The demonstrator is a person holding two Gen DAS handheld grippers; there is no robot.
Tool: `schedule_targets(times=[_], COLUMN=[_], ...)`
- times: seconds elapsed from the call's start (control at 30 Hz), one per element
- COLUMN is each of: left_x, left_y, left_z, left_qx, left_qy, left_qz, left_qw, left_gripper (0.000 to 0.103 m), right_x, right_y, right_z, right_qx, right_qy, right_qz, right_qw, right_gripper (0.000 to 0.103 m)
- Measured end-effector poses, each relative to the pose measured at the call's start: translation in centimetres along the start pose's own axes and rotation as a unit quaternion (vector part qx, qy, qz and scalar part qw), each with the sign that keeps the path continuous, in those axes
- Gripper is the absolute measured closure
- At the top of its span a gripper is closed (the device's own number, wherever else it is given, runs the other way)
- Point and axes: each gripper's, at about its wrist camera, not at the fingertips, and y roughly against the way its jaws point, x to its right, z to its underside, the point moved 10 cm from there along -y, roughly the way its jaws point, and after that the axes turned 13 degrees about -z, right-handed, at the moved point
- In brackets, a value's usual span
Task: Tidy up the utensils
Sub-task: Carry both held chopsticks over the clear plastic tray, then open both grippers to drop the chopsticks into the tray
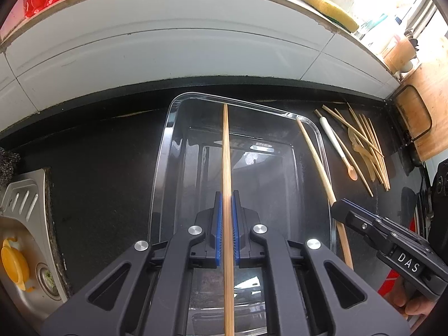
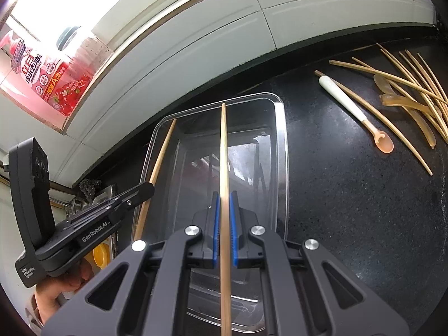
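Observation:
My left gripper is shut on a bamboo chopstick that runs lengthwise above a clear plastic tray on the black counter. In the same view my right gripper is shut on a second chopstick over the tray's right rim. The right wrist view shows that right gripper clamped on its chopstick above the tray. The left gripper holds its chopstick along the left rim. Right of the tray lie loose chopsticks, a white-handled spoon and amber spoons.
A steel sink with a yellow object and a scrubber sits left of the tray. A wooden cutting board leans at the far right. A sponge and a red detergent bottle stand on the tiled ledge behind.

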Motion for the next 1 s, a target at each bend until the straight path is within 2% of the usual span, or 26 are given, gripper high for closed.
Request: schedule_targets(times=[0.47,0.57,0.6,0.63,0.67,0.7,0.73,0.83,0.93,1.0], left_x=[0.0,-0.4,-0.6,-0.8,-1.0,-1.4,-1.6,-2.4,-2.8,-2.9], left_y=[-0.2,-0.1,0.1,0.2,0.4,0.9,1.3,2.9,3.9,4.5], left_z=[0.0,-0.3,-0.5,-0.6,-0.8,-1.2,-1.5,-2.4,-3.0,-3.1], left_qx=[-0.002,-0.001,-0.002,-0.004,-0.005,0.003,0.014,0.04,0.055,0.061], left_qy=[-0.002,0.002,0.01,0.017,0.025,0.034,0.039,0.054,0.067,0.077], left_qz=[-0.003,-0.015,-0.016,-0.018,-0.02,-0.024,-0.025,-0.035,-0.055,-0.052], left_qw=[1.0,0.9999,0.9998,0.9997,0.9995,0.9991,0.9988,0.9971,0.9947,0.9938], left_gripper=[0.097,0.097,0.094,0.076,0.056,0.012,0.006,0.006,0.006,0.006], right_x=[-0.1,-0.6,-0.9,-1.0,-1.2,-1.4,-1.7,-1.9,-1.1,0.5], right_y=[-0.2,-0.6,-0.5,-0.3,-0.1,0.0,0.6,1.8,2.3,3.0], right_z=[0.1,0.2,0.3,0.3,0.3,0.4,0.3,0.5,1.3,2.1], right_qx=[-0.002,-0.012,-0.003,0.004,0.008,0.011,0.026,0.039,0.019,0.006], right_qy=[0.002,0.039,0.057,0.068,0.084,0.097,0.121,0.174,0.216,0.238], right_qz=[0.002,0.028,0.032,0.036,0.041,0.045,0.051,0.073,0.094,0.116], right_qw=[1.0,0.999,0.998,0.997,0.996,0.994,0.991,0.981,0.972,0.964], right_gripper=[0.096,0.096,0.095,0.085,0.069,0.016,0.008,0.007,0.007,0.007])
